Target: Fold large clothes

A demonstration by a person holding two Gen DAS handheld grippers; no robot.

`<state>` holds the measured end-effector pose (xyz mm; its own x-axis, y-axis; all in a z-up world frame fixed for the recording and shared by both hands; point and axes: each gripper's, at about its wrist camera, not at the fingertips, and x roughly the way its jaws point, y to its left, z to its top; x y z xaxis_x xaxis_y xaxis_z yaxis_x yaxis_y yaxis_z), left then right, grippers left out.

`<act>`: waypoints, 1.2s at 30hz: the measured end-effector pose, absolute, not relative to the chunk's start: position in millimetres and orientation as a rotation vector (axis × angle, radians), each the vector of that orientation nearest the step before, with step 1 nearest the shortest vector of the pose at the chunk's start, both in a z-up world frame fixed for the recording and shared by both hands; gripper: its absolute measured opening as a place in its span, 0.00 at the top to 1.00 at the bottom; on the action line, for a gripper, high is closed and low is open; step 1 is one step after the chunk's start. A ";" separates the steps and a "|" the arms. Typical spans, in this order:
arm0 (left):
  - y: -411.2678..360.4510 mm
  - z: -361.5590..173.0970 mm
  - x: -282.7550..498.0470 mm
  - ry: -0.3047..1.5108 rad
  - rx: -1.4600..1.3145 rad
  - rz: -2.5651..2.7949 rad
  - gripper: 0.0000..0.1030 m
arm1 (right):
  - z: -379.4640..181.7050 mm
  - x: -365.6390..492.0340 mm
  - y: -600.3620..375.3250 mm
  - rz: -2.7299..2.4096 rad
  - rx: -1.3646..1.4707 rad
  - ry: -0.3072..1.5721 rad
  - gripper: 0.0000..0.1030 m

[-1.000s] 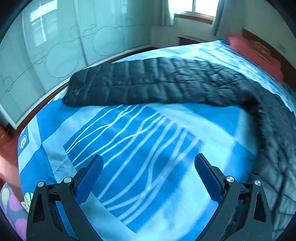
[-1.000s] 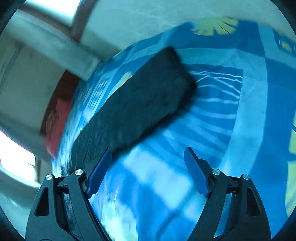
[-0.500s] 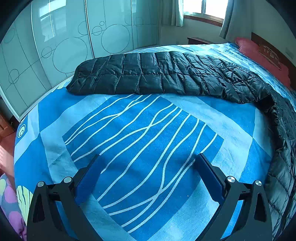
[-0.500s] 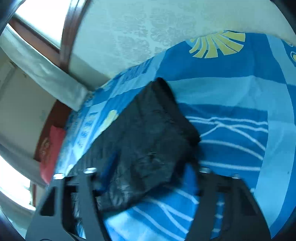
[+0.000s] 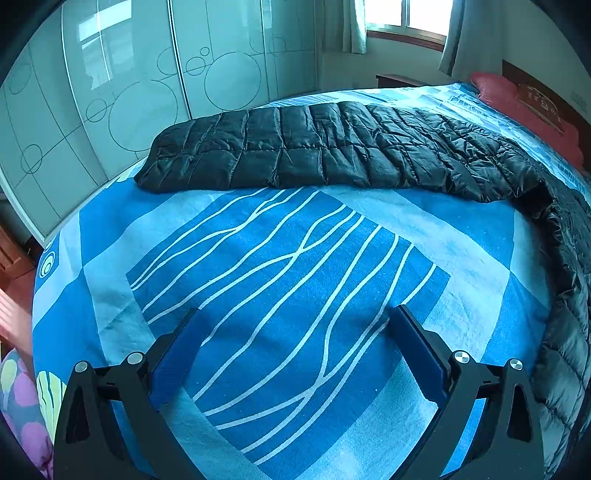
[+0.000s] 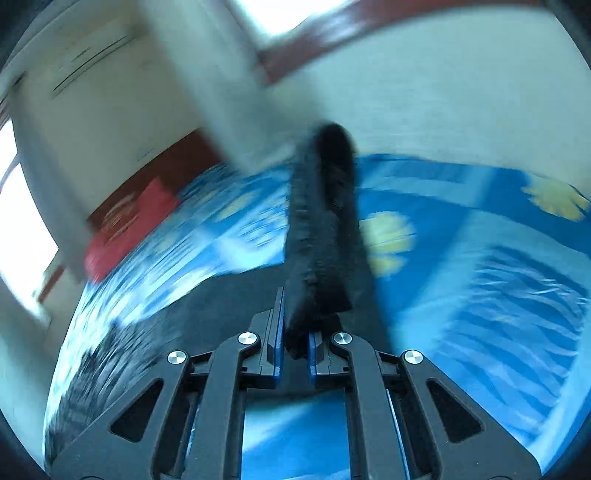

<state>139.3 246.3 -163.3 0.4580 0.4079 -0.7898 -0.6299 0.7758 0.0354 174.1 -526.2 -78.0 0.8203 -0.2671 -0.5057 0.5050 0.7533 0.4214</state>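
A long black quilted down garment [image 5: 332, 151] lies across the far side of the bed and curves down the right edge in the left wrist view. My left gripper [image 5: 295, 343] hovers open over bare blue bedspread, well short of the garment, with nothing between its fingers. In the blurred right wrist view, my right gripper [image 6: 295, 332] is shut on a raised end of the black garment [image 6: 321, 236], which stands up between the blue pads above the bed.
The bed wears a blue bedspread [image 5: 280, 280] with white wavy lines. Red pillows [image 5: 524, 107] lie at the headboard. Glass wardrobe doors [image 5: 129, 85] run along the left, a window [image 5: 402, 18] at the back. A patterned cushion [image 5: 18, 398] sits low left.
My right gripper closed on an end of the black garment, lifted it off the bed and rolled. The left gripper stayed open in much the same place.
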 end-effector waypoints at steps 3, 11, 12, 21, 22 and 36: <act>247.4 -163.6 139.1 0.884 -0.279 0.648 0.04 | -64.7 213.6 -463.7 -0.302 0.514 0.469 0.91; 247.8 -163.3 138.0 0.879 -0.287 0.644 0.04 | -54.0 300.3 -298.8 -0.035 0.346 0.562 0.91; 247.9 -163.2 137.1 0.878 -0.287 0.643 0.04 | -56.5 307.6 -282.1 -0.009 0.332 0.577 0.91; 249.0 -164.0 136.6 0.871 -0.293 0.639 0.04 | -92.9 350.8 -119.3 0.183 0.202 0.735 0.91; 249.0 -163.9 136.6 0.871 -0.292 0.640 0.04 | -96.7 355.4 -104.0 0.200 0.192 0.751 0.91; 249.1 -163.9 136.4 0.871 -0.290 0.641 0.04 | -87.0 336.3 -55.1 0.485 0.188 0.829 0.45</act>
